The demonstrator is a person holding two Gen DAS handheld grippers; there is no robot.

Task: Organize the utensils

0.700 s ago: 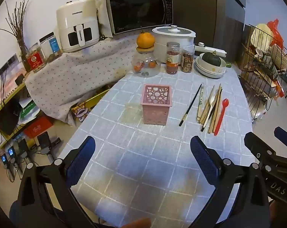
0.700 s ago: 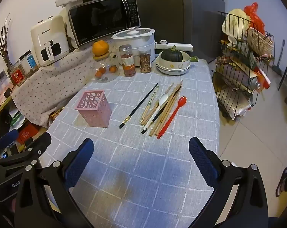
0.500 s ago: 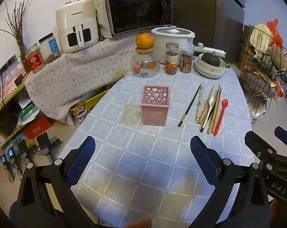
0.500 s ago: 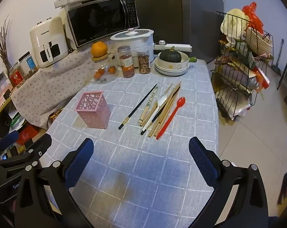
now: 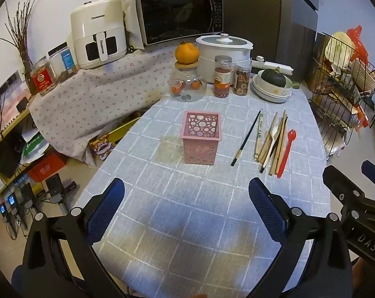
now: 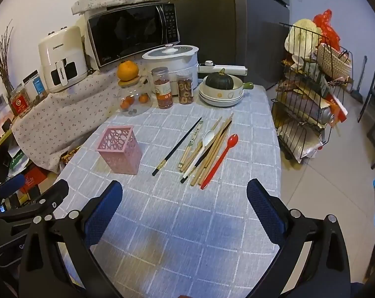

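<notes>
Both views barely shifted vs 0.5 s ago. Left gripper (image 5: 186, 207) & right gripper (image 6: 185, 208) wide, empty. Loose wooden chopsticks/plastic spoons bunch (image 6: 207, 149) ahead of right gripper, long axes fore-aft; perforated pink square plastic holder (image 6: 119, 150) to bunch's left.

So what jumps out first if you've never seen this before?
Probably the pink holder standing alone mid-table, with a row of chopsticks and a red spoon lying to its right. Behind them, an orange sits on a glass jar.
</notes>
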